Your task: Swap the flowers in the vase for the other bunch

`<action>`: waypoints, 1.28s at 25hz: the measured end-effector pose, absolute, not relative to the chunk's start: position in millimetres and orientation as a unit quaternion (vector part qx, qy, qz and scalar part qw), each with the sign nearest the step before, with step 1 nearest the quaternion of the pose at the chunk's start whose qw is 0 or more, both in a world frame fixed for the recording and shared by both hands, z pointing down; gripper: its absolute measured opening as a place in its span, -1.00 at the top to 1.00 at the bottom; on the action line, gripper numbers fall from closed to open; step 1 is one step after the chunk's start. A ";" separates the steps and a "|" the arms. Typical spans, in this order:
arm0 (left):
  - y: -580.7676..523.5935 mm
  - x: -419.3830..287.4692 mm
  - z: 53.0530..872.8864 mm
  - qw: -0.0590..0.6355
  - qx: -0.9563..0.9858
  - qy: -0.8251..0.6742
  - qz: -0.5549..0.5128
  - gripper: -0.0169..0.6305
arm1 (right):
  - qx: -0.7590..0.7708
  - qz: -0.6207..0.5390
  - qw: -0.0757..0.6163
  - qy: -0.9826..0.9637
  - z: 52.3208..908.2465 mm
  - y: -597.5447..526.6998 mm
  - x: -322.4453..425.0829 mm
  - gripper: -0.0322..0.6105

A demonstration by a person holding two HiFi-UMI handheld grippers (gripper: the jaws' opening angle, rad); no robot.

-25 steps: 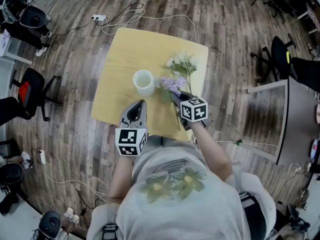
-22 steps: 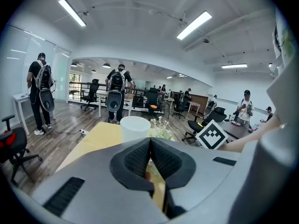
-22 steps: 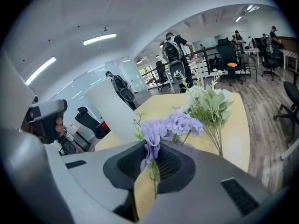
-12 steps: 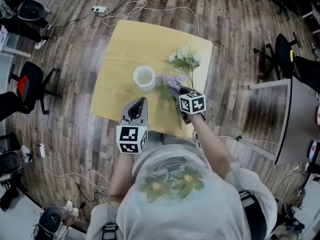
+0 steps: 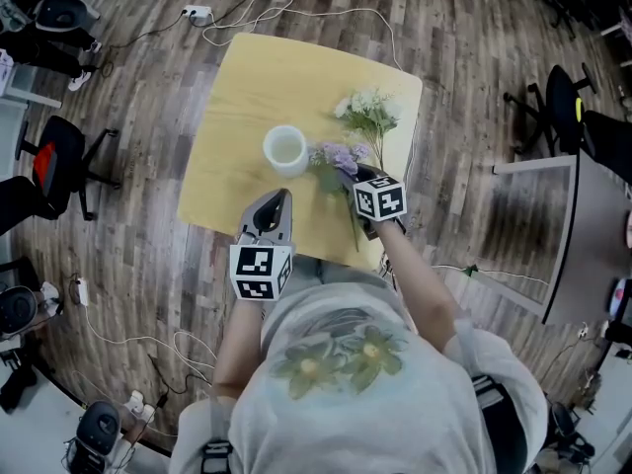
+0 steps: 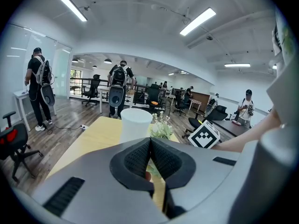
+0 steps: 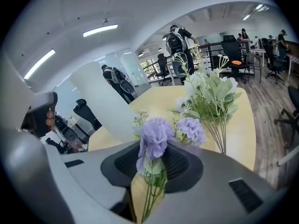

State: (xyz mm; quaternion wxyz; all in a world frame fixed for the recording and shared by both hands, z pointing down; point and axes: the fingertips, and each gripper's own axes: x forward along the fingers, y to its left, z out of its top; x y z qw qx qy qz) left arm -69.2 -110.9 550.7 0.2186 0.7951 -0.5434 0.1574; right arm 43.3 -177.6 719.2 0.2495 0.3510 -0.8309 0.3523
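Note:
An empty white vase stands on the yellow table. A white-flowered bunch lies to its right. The purple bunch lies low between vase and white bunch, its stems running back through my right gripper. In the right gripper view the purple blooms stick out past the jaws. These have just been opening, and a gap shows beside the thin stems. My left gripper hovers at the near table edge, short of the vase, its pads shut together with nothing in them.
Office chairs stand around the table on the wooden floor. Cables and a power strip lie beyond the far edge. A grey desk is at the right. Several people stand in the background of the left gripper view.
The right gripper has sunk toward the table with the purple bunch, which now rests lower beside the white bunch. The left gripper has barely shifted.

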 end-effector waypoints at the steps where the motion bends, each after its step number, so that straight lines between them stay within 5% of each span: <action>1: -110.4 -68.8 550.6 0.218 0.795 -0.544 0.157 0.89 | 0.352 0.349 0.248 -0.832 717.0 -177.0 44.2 0.55; 10: -113.1 -67.0 545.4 0.214 0.798 -0.543 0.151 0.89 | 0.371 0.291 0.262 -0.842 686.5 -175.5 54.8 0.29; 32: -115.1 -83.5 516.6 0.191 0.793 -0.562 0.136 0.89 | 0.433 0.252 0.227 -0.835 625.6 -213.1 110.1 0.20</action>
